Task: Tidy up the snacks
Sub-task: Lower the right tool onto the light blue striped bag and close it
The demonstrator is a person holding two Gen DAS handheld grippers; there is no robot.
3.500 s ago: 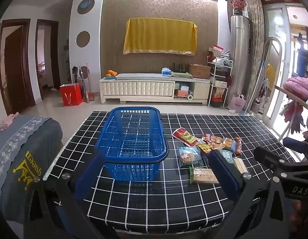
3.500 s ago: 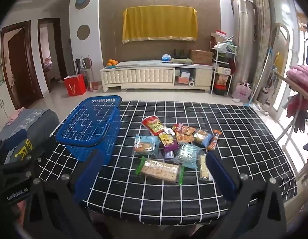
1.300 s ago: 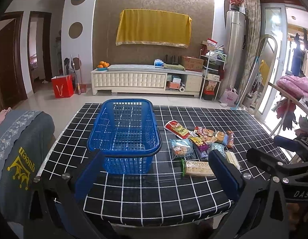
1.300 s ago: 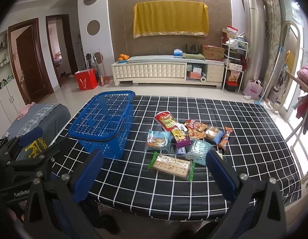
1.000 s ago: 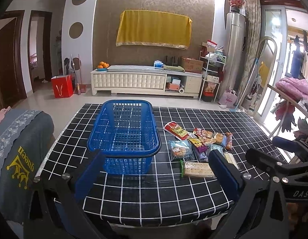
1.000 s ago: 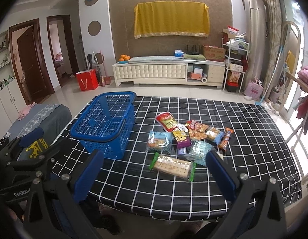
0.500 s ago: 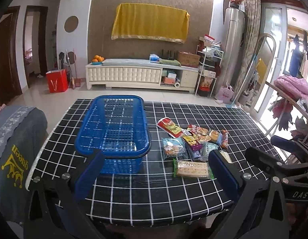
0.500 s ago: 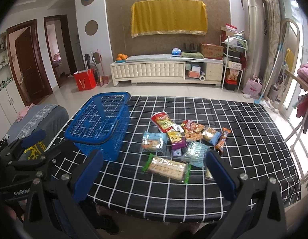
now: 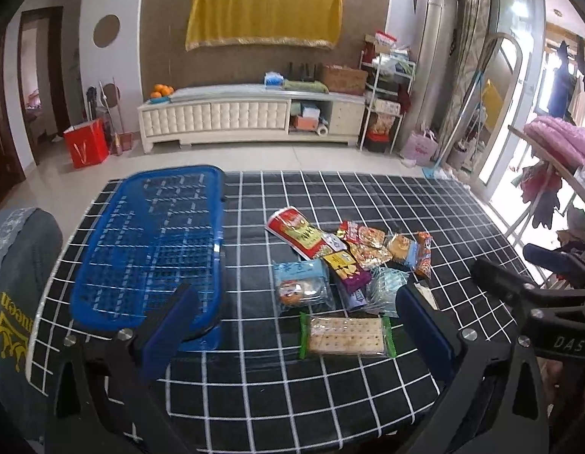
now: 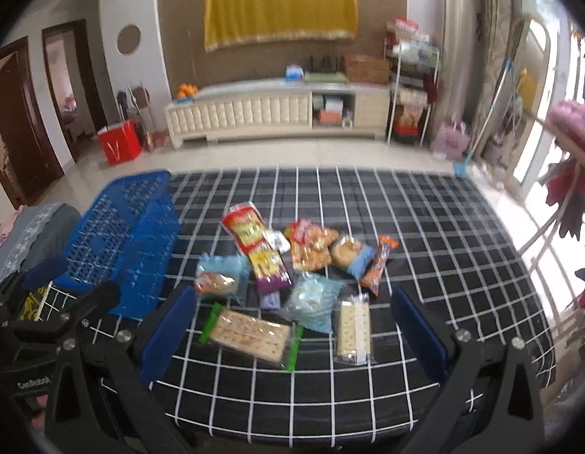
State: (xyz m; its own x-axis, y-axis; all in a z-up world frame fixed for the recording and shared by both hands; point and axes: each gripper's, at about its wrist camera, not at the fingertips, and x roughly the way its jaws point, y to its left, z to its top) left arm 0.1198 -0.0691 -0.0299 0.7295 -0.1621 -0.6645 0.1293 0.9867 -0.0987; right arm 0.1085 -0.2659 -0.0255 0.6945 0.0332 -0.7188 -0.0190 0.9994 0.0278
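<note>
Cracker pack (image 10: 250, 335) lay crosswise between right gripper's (image 10: 292, 335) wide-open empty jaws; left gripper (image 9: 292, 325) equally open, basket (image 9: 152, 249) left.

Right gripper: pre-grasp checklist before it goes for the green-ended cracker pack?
1. Right gripper open and empty: ok, fingers spread wide, nothing between them.
2. Green-ended cracker pack in line with it: ok, nearest snack, lying flat between the fingers in the right wrist view.
3. Pack free of the other snacks: cannot tell, the light blue crinkled bag lies close by its far corner.
4. Blue basket ready to receive: ok, upright on the checked tablecloth and empty.
5. Left gripper out of the way: ok, open and empty, held at the near table edge.
</note>
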